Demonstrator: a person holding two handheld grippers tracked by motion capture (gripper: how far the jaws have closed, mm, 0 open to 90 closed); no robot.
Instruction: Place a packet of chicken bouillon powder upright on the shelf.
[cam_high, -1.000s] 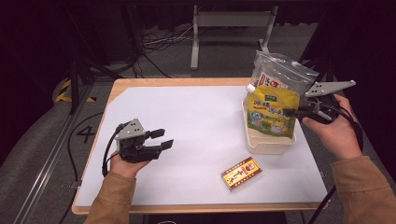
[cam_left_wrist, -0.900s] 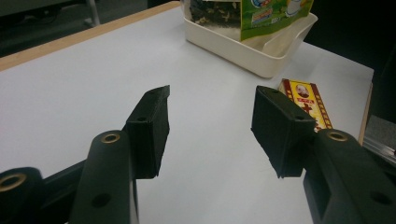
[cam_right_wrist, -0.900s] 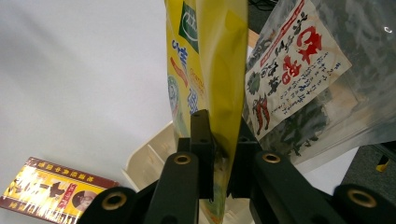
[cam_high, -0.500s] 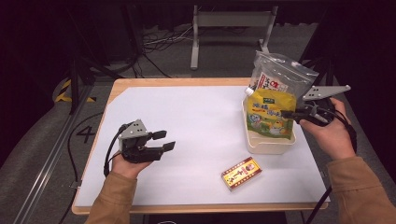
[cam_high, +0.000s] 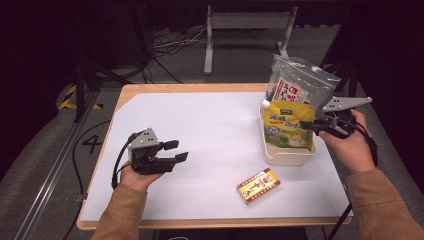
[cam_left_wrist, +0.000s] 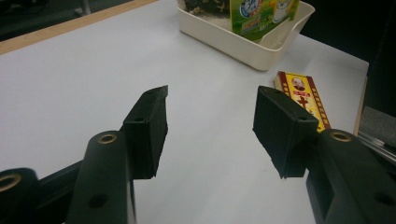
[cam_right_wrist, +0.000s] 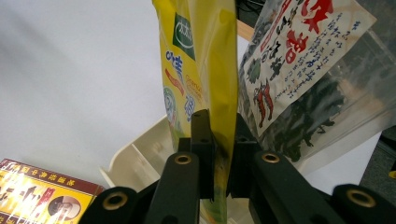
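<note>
A yellow pouch (cam_high: 289, 125) stands upright in a cream bin (cam_high: 287, 156) at the table's right side. My right gripper (cam_high: 307, 126) is shut on the pouch's right edge; in the right gripper view the jaws (cam_right_wrist: 223, 140) pinch the yellow pouch (cam_right_wrist: 196, 60) just above the bin (cam_right_wrist: 140, 158). Behind the pouch a clear bag (cam_high: 300, 82) of dark dried food leans in the same bin, and shows as the clear bag (cam_right_wrist: 303, 79) right of the jaws. My left gripper (cam_high: 177, 151) rests at the left of the table, open, with nothing between its fingers (cam_left_wrist: 210, 126).
A flat yellow and red box (cam_high: 258, 185) lies on the white table cover (cam_high: 200, 125) in front of the bin, also seen as the box (cam_left_wrist: 303, 98) and the box (cam_right_wrist: 32, 196). A metal stand (cam_high: 245, 20) is behind the table.
My right hand has sunk a little, lowering the yellow pouch deeper into the bin. The left hand has stayed where it was.
</note>
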